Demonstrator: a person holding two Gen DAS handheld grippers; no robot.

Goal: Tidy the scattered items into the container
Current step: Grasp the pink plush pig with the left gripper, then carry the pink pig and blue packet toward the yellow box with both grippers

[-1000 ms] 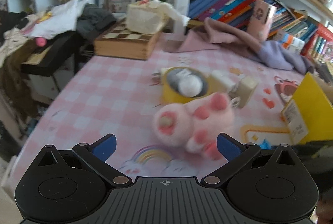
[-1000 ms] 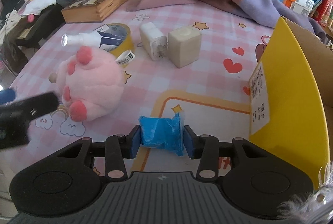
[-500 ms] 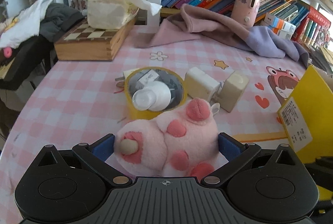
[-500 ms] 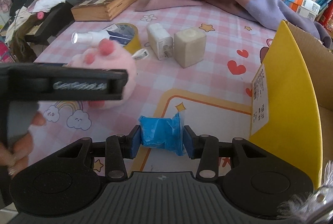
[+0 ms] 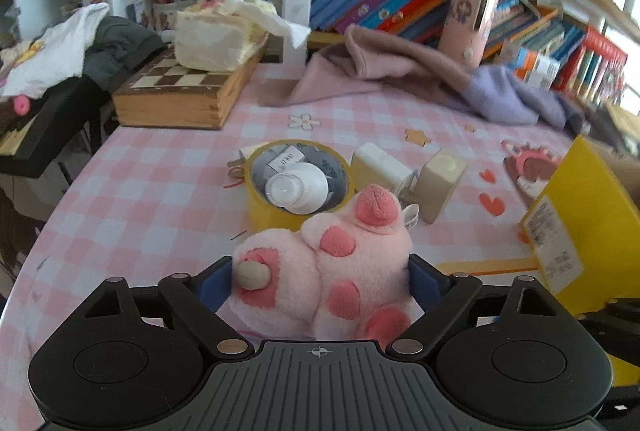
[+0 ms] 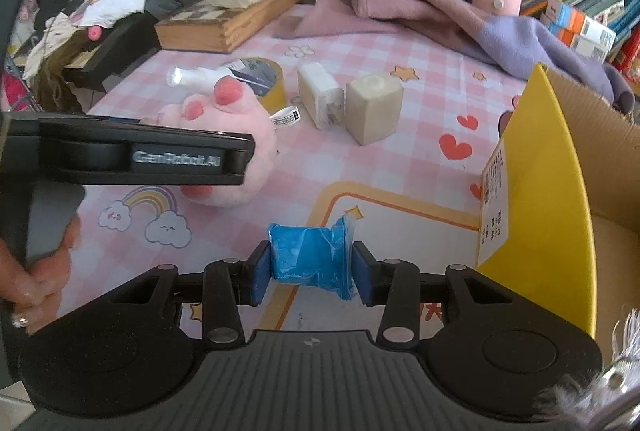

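Observation:
A pink plush paw [image 5: 344, 271] lies on the pink checked table, and my left gripper [image 5: 320, 283] has it between its jaws. The jaws are closing and both blue pads touch its fur. My right gripper [image 6: 314, 267] is shut on a crumpled blue packet [image 6: 308, 255], held just above the table beside the yellow cardboard box [image 6: 532, 171]. That box [image 5: 580, 215] also stands at the right in the left wrist view. Behind the plush paw [image 6: 228, 119] sit a yellow tape roll [image 5: 272, 215] with a white bottle [image 5: 296, 187] in it, a white charger [image 5: 382, 167] and a beige cube [image 5: 440, 183].
A wooden chessboard box [image 5: 180, 95] with a tissue pack on it stands at the back left. Pink and purple cloth [image 5: 420, 79] lies along the bookshelf. The table edge drops off on the left. A hand [image 6: 40, 271] grips the left gripper's handle.
My left gripper has come forward over the plush paw and its jaws have narrowed onto it. The right gripper has kept still with the blue packet.

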